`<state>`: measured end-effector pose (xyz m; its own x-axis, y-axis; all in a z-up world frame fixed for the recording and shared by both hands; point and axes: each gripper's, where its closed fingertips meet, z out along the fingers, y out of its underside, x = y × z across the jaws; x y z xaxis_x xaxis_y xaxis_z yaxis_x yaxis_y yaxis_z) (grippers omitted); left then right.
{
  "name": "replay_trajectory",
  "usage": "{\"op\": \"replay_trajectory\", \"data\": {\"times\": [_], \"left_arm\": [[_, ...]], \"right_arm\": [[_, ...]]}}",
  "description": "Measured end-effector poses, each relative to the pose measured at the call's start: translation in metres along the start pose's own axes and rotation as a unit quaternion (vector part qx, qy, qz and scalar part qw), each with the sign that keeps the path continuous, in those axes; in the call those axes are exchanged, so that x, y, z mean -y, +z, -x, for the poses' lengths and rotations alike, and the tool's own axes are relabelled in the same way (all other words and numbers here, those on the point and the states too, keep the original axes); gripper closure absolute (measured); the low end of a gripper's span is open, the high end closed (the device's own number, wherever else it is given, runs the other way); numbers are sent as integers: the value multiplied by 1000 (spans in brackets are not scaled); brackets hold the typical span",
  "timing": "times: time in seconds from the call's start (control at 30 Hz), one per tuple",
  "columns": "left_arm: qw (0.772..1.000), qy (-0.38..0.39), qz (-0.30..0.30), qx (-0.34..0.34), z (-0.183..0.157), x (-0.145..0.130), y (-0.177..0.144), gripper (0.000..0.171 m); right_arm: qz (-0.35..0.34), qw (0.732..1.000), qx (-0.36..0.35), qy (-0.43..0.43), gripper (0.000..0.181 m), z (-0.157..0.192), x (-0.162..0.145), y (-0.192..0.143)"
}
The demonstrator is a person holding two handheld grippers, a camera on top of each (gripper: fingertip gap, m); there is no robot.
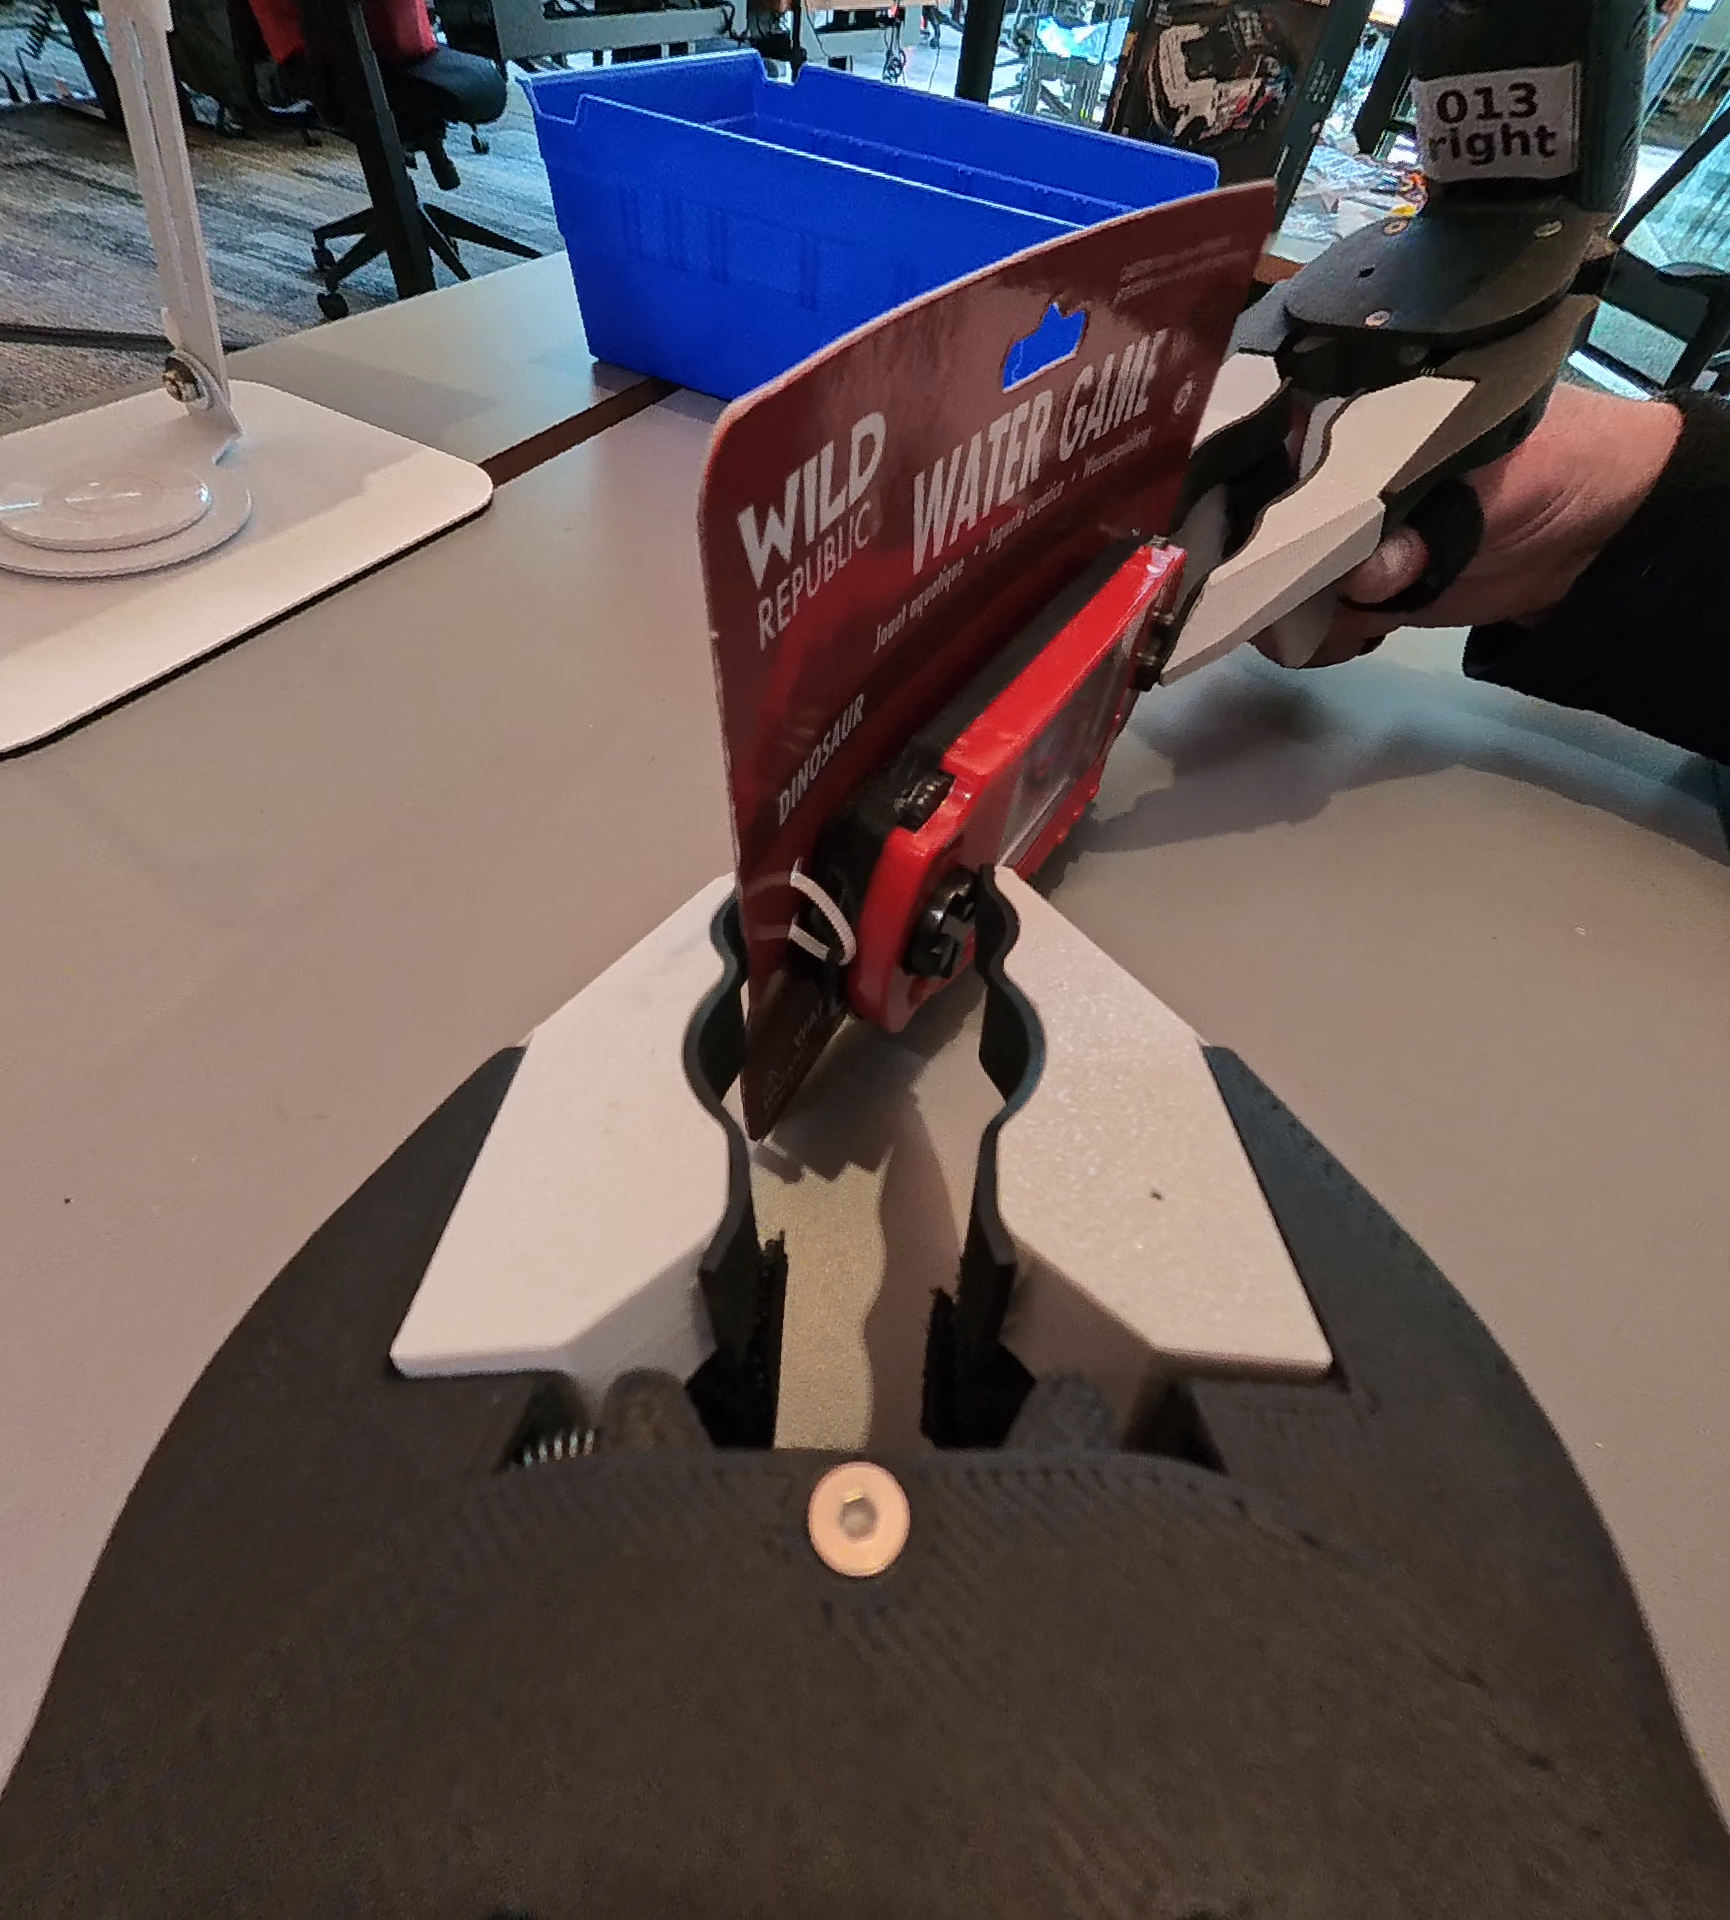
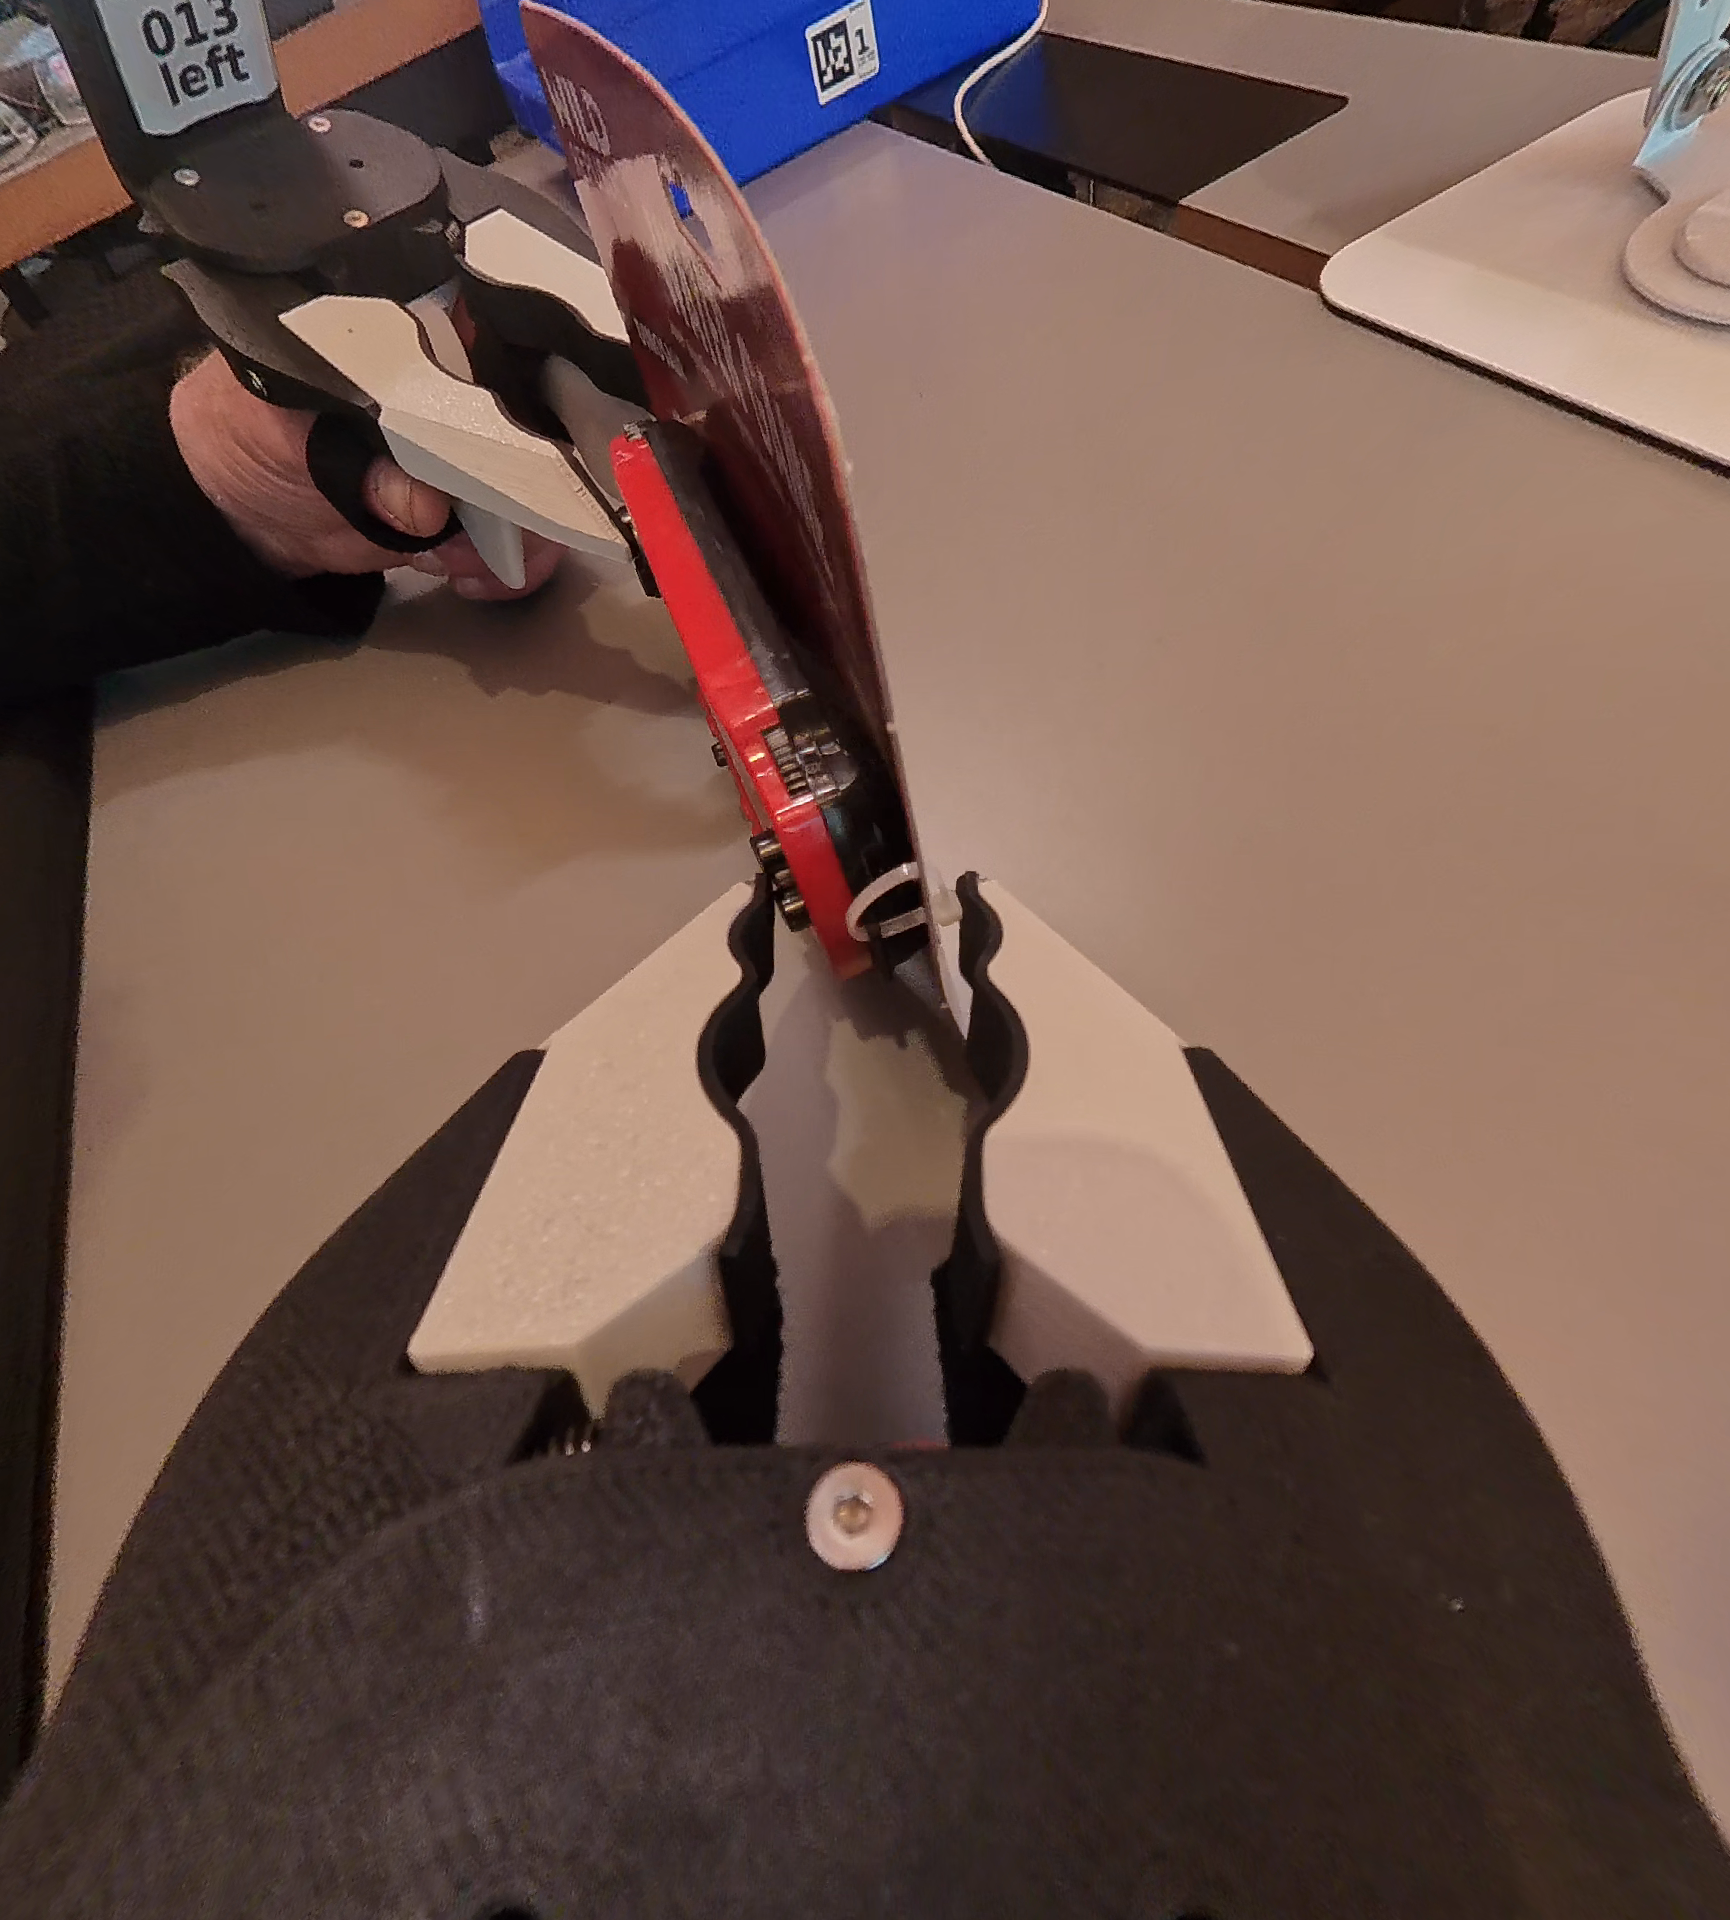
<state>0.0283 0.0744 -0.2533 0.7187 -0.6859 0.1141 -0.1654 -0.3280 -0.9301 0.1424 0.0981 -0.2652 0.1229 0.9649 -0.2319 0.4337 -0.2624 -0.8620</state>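
Red handheld toy (image 1: 996, 790), zip-tied to a dark red backing card (image 1: 944, 499), stands on its long edge over the grey table (image 1: 321, 935). I cannot tell whether the lower card corner touches the table.

Left gripper (image 1: 861, 904): jaws closed on the near end, one finger on the card, the other on the toy's black knob.

Right gripper (image 2: 861, 894): clamped the same way on the opposite end. It shows at 2 o'clock in the left wrist view.

Blue bin (image 1: 695, 208) at 12 o'clock, white stand base (image 1: 217, 540) at 10 o'clock, both well apart from the toy.

Judgement: the card is thin and bowed, so the hold is surest with pressure through the rigid toy body and both ends kept level.
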Motion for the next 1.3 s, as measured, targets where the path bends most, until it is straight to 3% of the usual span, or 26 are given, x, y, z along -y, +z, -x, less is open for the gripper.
{"op": "replay_trajectory", "data": {"times": [0.77, 1.03, 1.3], "left_arm": [[1000, -6, -2, -1, 1, 0, 0, 132], [1000, -6, -2, 0, 1, 0, 1, 132], [1000, -12, -4, -2, 1, 1, 1, 132]], "right_arm": [[1, 1000, 2, 0, 146, 0, -1, 1], [11, 1000, 3, -1, 154, 0, -2, 0], [1, 1000, 5, 12, 147, -1, 0, 0]]}}
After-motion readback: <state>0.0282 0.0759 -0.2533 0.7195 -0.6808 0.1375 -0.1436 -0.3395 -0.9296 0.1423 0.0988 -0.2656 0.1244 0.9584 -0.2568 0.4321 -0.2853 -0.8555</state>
